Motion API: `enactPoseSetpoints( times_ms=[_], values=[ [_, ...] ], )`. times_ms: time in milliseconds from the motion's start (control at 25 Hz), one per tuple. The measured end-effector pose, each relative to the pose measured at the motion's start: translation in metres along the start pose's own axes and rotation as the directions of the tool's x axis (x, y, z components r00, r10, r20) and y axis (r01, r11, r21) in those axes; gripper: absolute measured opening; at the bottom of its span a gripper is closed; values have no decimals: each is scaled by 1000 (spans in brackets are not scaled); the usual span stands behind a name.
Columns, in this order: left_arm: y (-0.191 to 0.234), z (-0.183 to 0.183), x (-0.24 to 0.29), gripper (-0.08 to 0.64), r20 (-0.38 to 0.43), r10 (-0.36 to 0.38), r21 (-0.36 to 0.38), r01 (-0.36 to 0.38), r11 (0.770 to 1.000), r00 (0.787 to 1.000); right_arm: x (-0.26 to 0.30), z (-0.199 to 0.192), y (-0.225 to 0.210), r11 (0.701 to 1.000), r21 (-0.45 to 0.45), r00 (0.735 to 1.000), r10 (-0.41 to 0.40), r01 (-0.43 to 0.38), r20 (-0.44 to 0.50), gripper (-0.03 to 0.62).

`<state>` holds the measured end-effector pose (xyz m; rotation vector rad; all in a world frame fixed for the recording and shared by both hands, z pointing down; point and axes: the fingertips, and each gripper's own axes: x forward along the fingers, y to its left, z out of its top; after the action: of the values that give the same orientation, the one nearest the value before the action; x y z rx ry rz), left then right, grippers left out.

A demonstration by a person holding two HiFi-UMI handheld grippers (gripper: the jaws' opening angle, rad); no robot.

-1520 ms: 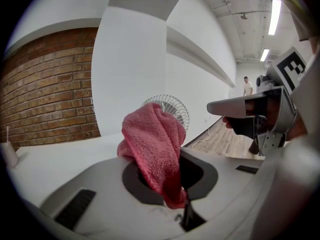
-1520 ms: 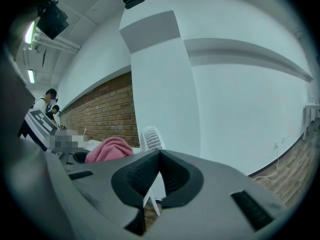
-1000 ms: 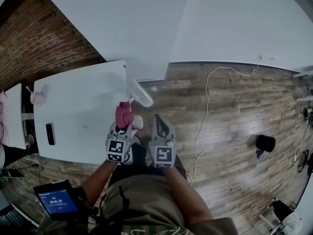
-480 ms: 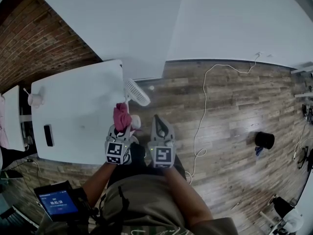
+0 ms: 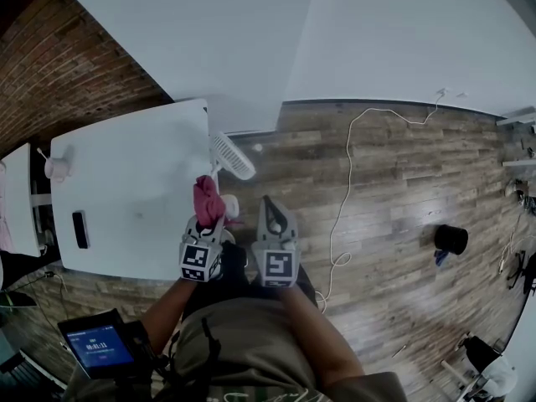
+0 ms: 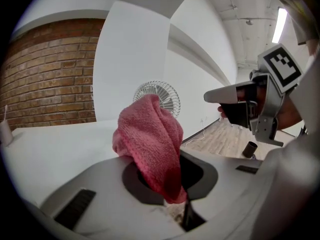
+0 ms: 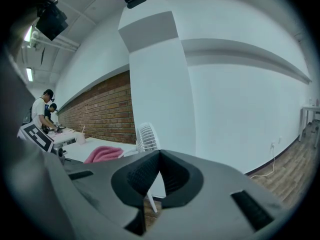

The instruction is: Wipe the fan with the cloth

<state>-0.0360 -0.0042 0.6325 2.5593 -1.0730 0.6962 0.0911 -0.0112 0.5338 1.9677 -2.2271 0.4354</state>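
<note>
A small white fan stands at the right edge of the white table; it also shows behind the cloth in the left gripper view and, edge-on, in the right gripper view. My left gripper is shut on a pink cloth that bunches up out of its jaws, a little short of the fan. My right gripper hovers beside it over the floor, shut and empty, its jaw tips meeting. The cloth lies left of those jaws.
On the table lie a black flat object and a small white item. A white cable runs across the wooden floor, and a black cup stands at the right. People work at a far table.
My left gripper with the cloth has sunk slightly and crept a bit closer to the table edge near the fan. The right gripper has kept still.
</note>
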Motion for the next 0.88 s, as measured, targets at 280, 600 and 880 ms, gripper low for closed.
enactPoseSetpoints(
  times_ms=[280,600,880],
  values=[
    [-8,-11,-1,52,-37,-34,1,34,999,999,-3,-3,-4,1000,-15,1000,-4,4,-8,0],
    [-11,-30,0,52,-106,-50,-61,43,997,993,-8,-3,-10,1000,-17,1000,-17,17,-16,0],
    [-12,-35,0,52,-128,-62,-64,54,996,990,-7,-10,-6,1000,-29,1000,-10,10,-11,0]
  ],
)
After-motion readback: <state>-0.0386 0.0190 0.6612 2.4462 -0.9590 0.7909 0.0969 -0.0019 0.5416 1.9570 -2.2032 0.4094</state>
